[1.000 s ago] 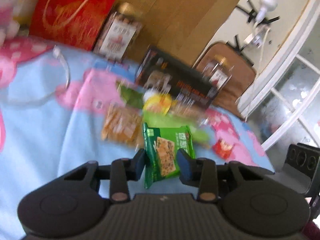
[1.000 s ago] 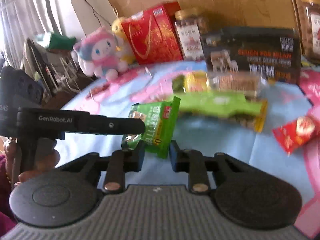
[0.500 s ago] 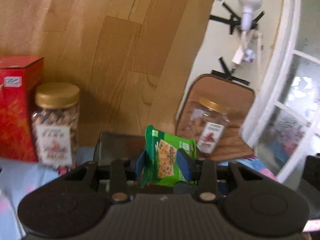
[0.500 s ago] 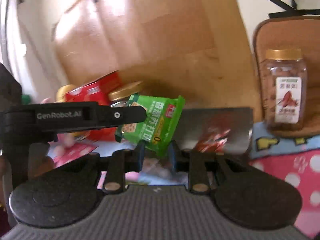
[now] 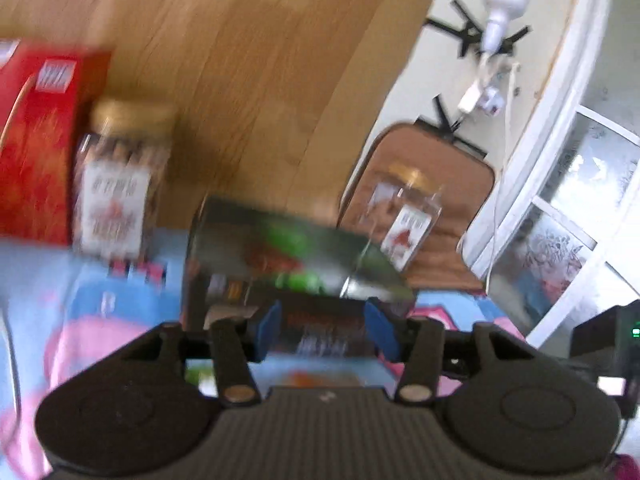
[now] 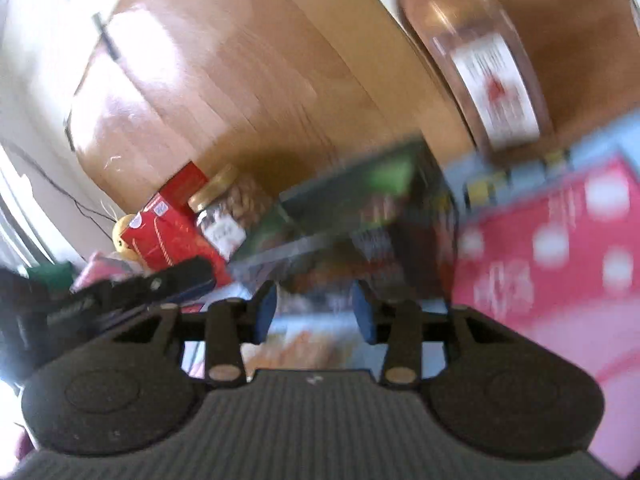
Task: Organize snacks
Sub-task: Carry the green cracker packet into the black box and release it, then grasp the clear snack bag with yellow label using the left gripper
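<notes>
Both views are blurred. The left gripper [image 5: 326,326] and right gripper [image 6: 314,312] stand released, holding nothing; 1 green snack packet [image 5: 298,246] lies inside the black box [image 5: 240,256] just ahead.

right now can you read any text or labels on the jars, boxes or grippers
None can be read; motion blur smears it all.
Left nut jar: white label, print blurred.
Right nut jar: red mark on label, no legible text.
Dark box: front print blurred.
Red box: white patch unreadable.
Left gripper: side lettering blurred.
</notes>
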Available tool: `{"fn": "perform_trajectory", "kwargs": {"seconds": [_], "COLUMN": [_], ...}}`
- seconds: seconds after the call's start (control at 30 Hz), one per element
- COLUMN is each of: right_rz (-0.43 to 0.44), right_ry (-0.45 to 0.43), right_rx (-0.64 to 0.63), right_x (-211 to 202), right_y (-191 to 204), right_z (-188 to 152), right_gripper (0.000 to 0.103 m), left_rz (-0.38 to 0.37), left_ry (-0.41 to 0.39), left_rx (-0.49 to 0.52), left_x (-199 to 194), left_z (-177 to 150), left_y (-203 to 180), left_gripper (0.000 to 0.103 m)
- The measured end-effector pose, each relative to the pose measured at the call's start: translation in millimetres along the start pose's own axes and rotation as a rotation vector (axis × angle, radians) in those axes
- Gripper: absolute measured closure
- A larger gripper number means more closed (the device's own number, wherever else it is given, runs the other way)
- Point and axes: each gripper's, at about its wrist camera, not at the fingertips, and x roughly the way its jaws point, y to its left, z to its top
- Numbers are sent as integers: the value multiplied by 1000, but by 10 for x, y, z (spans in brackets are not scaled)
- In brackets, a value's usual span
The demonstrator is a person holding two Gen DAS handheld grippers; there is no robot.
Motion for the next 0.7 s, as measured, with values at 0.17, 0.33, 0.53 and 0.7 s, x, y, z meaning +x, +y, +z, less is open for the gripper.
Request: {"fn": "perform_trajectory", "kwargs": {"seconds": [0.17, 0.33, 0.53, 0.7], "right_rz": [16, 39, 37, 38], "right_ry": [96, 154, 103, 49], "right_rx": [118, 136, 100, 154], "right_x": [194, 314, 28, -284], "right_y": [-90, -56, -111, -304], "right_z": [-163, -295, -350, -524], "right_gripper": [57, 66, 71, 72], "left_rz": [31, 12, -51, -25], "left_ry": [158, 181, 194, 159], "left_rx": [-129, -91, -58, -32], "left_x": [219, 260, 286, 260], "left_z": [-139, -228, -357, -460], "left_y": [248, 106, -125, -224], "left_gripper": [52, 50, 39, 38]}}
